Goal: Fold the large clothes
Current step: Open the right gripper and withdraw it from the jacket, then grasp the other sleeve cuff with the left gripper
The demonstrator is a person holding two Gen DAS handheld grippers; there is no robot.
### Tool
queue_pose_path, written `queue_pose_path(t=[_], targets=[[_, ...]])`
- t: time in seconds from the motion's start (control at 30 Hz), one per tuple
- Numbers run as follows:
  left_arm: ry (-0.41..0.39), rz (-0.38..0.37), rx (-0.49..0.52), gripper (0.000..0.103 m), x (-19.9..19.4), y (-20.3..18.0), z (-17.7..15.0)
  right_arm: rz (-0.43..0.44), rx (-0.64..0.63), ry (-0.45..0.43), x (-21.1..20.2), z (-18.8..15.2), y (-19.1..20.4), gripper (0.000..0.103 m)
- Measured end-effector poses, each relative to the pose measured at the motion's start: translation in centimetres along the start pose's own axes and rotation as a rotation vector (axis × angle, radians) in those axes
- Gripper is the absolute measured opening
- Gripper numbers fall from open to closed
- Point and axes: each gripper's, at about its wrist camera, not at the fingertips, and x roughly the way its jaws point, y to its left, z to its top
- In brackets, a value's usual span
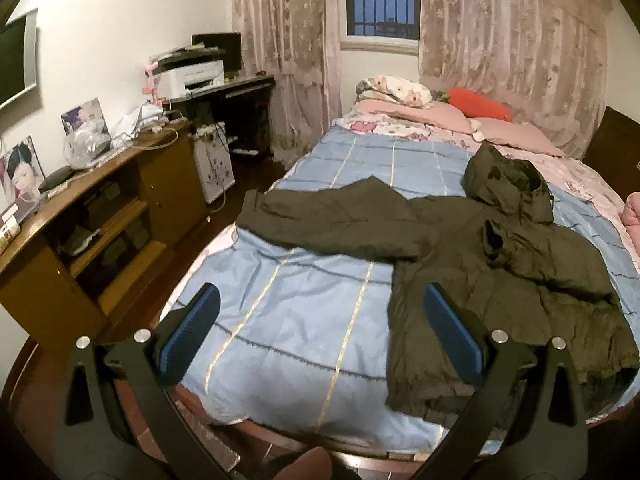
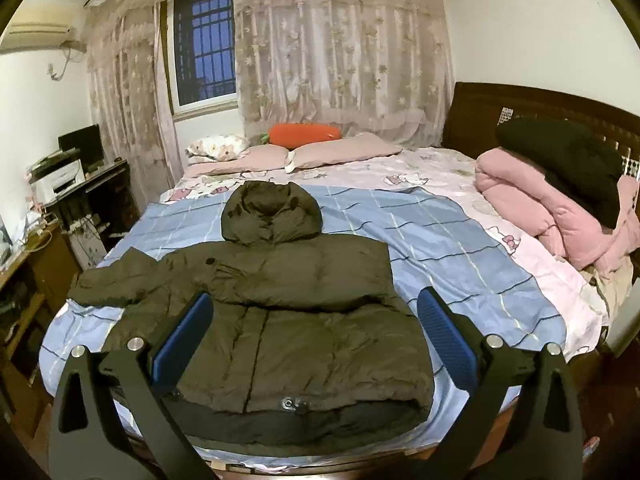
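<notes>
A dark olive hooded puffer jacket (image 2: 288,320) lies spread on the blue checked bedsheet (image 2: 460,240), hood (image 2: 272,212) toward the pillows. One sleeve is folded across the chest; the other sleeve (image 1: 320,220) stretches out to the left. In the left wrist view the jacket (image 1: 500,280) lies to the right. My left gripper (image 1: 320,320) is open and empty above the sheet, left of the jacket's hem. My right gripper (image 2: 316,328) is open and empty, hovering over the jacket's lower half.
A wooden cabinet (image 1: 100,220) with photos and clutter stands left of the bed; a desk with a printer (image 1: 192,76) lies beyond. Pillows (image 2: 340,152) and an orange cushion (image 2: 304,134) sit at the far side. A pink quilt (image 2: 552,204) lies piled by the headboard at right.
</notes>
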Motion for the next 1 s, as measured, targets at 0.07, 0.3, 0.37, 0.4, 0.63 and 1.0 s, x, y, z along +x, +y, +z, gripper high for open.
queue_pose_path(t=[0.07,0.3,0.37,0.4,0.63,1.0], targets=[[0.017,-0.029,-0.024,0.101,0.4,0.3,0.0,0.008,-0.004,0.004,-0.1,0.1,0.1,0.102],[0.127,-0.363,-0.387,0.101,4.1,5.0,0.0,0.016,-0.02,0.011,0.2,0.4,0.9,0.102],[0.155,-0.434,-0.472,0.101,5.6,5.8,-0.2,0.015,-0.014,0.012,0.3,0.6,0.8,0.102],[0.162,-0.484,-0.523,0.101,6.4,6.5,-0.3,0.012,-0.013,0.011,0.4,0.7,0.8,0.102],[0.171,-0.662,-0.724,0.101,11.3,9.1,-1.0,-0.023,-0.015,0.014,1.3,1.9,1.2,0.102],[0.116,-0.735,-1.012,0.101,21.2,13.1,-0.6,-0.06,-0.047,0.029,4.6,3.3,2.8,0.102]])
